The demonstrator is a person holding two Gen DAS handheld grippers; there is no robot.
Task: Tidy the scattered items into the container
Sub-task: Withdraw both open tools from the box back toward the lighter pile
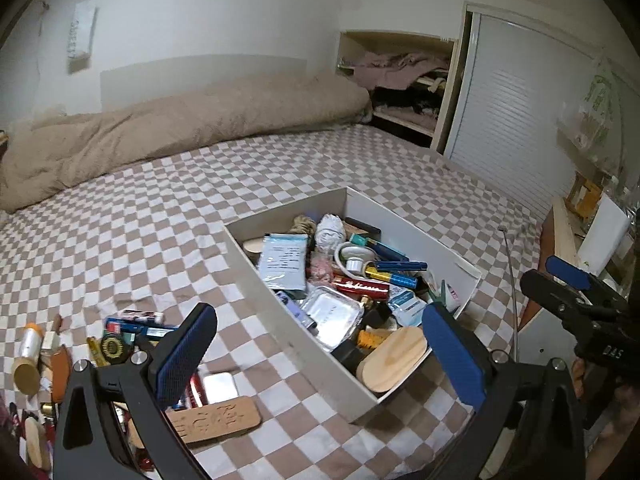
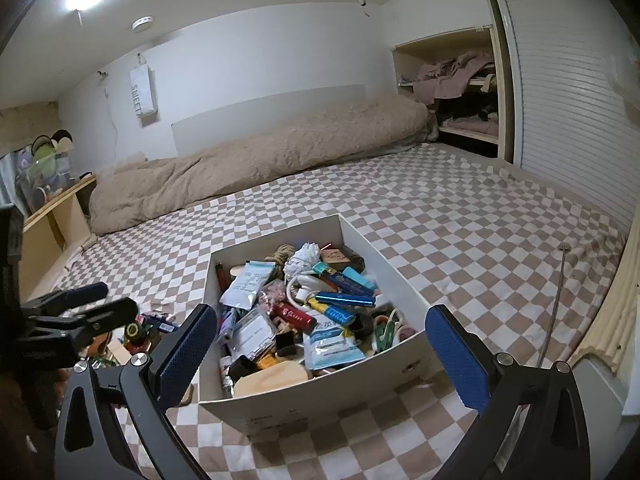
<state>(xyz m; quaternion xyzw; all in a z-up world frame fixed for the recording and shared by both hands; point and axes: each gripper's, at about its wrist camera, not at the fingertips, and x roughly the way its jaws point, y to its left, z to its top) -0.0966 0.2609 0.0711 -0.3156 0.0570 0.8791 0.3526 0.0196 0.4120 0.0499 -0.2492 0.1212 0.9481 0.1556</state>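
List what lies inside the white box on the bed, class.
The white box is heaped: a red tube, blue tubes, pale blue packets, white yarn, a wooden oval. Lower layers and the floor are covered.

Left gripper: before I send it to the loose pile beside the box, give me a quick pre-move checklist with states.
1. Left gripper open, nothing between the fingers: ok.
2. Right gripper open, holding nothing: ok.
3. Loose pile on the bed left of the box: ok.
4. Box has spare room: not ok, heaped near the rim.
5. Wooden plaque clear to grab: cannot tell, partly behind a finger.
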